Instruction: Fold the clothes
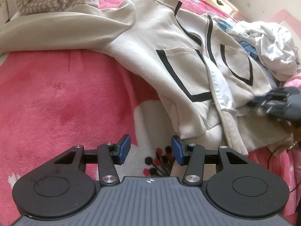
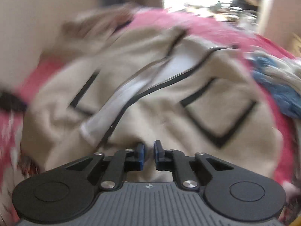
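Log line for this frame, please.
jacket: spread on pink blanket, zip open | right gripper: pinching hem | left gripper: open, empty, beside hem

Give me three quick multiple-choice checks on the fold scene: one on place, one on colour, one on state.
1. What does the jacket lie on?
A. a wooden table
B. a pink blanket
C. a laundry basket

2. What colour is the pocket trim?
A. black
B. red
C. green

3. How is the left gripper?
A. shut on a sleeve
B. shut on nothing
C. open, nothing between its pads

Answers:
1 B: pink pile fabric shows all around the spread jacket.
2 A: black stripes outline both pockets.
3 C: the blue pads stand apart over the blanket, short of the hem.
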Available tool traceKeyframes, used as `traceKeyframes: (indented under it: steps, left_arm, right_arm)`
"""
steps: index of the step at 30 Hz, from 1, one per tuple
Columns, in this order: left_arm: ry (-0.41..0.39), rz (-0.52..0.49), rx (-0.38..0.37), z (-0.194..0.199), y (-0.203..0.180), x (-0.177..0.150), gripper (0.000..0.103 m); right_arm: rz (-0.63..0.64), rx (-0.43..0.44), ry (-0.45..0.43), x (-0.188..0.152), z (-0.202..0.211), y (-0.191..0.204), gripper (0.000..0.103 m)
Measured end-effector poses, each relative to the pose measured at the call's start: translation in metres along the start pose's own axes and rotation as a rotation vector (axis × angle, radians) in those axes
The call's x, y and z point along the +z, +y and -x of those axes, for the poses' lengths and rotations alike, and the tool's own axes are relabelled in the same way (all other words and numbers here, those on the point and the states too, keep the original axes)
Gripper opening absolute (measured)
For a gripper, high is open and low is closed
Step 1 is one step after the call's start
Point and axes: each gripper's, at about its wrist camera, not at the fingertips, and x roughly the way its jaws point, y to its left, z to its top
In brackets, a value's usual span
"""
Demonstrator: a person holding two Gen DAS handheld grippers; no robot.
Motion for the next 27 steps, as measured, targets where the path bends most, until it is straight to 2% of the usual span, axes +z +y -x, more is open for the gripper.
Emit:
traceKeyframes:
  steps: [3,5,7,8,10,11,14,15,17,18,19,20,21,23,25,27]
  left_arm:
    - [0.007,-0.008,-0.001,-0.002,0.001,-0.001,0.048]
    - [0.009,-0.009,-0.004,-0.003,0.001,-0.002,0.048]
    - [0.008,-0.007,-0.009,-0.002,0.002,-0.002,0.048]
    - [0.01,-0.005,-0.009,-0.002,0.003,-0.003,0.048]
    - [0.014,-0.002,-0.008,-0.003,0.003,-0.004,0.048]
    - [0.017,0.003,-0.005,-0.004,0.004,-0.005,0.048]
    - [0.02,0.013,-0.001,-0.004,0.003,-0.006,0.048]
    - [0.02,0.014,0.002,-0.004,0.003,-0.006,0.048]
    - [0.019,0.013,0.008,-0.004,0.002,-0.006,0.048]
    - [0.019,0.013,0.011,-0.003,0.002,-0.006,0.048]
    - [0.018,0.013,0.014,-0.003,0.001,-0.006,0.048]
    - [0.017,0.013,0.016,-0.003,0.0,-0.006,0.048]
    - [0.016,0.012,0.019,-0.003,0.0,-0.006,0.048]
    - [0.016,0.009,0.027,-0.004,-0.002,-0.006,0.048]
    - [0.016,0.004,0.037,-0.005,-0.004,-0.006,0.048]
    - [0.014,-0.003,0.046,-0.004,-0.006,-0.006,0.048]
  right_arm:
    - [-0.155,-0.156,-0.116,0.003,0.039,-0.043,0.007]
    - [-0.311,-0.311,-0.187,-0.003,0.067,-0.079,0.007]
    - [-0.41,-0.507,-0.197,-0.012,0.083,-0.105,0.009]
    - [-0.449,-0.583,-0.191,-0.016,0.089,-0.114,0.013]
    - [-0.499,-0.651,-0.17,-0.022,0.093,-0.119,0.017]
    - [-0.516,-0.639,-0.197,-0.023,0.097,-0.115,0.02]
    - [-0.456,-0.565,-0.347,-0.015,0.111,-0.081,0.05]
    - [-0.407,-0.506,-0.381,-0.008,0.112,-0.065,0.057]
    - [-0.324,-0.303,-0.38,0.006,0.104,-0.039,0.063]
    - [-0.299,-0.15,-0.31,0.013,0.09,-0.026,0.07]
    - [-0.285,0.009,-0.208,0.02,0.071,-0.014,0.071]
    - [-0.282,0.135,-0.111,0.025,0.051,-0.002,0.071]
    - [-0.293,0.22,-0.022,0.026,0.031,0.009,0.071]
    - [-0.301,0.313,0.129,0.027,-0.005,0.031,0.071]
    - [-0.302,0.333,0.237,0.029,-0.035,0.047,0.071]
    - [-0.317,0.333,0.304,0.03,-0.056,0.051,0.071]
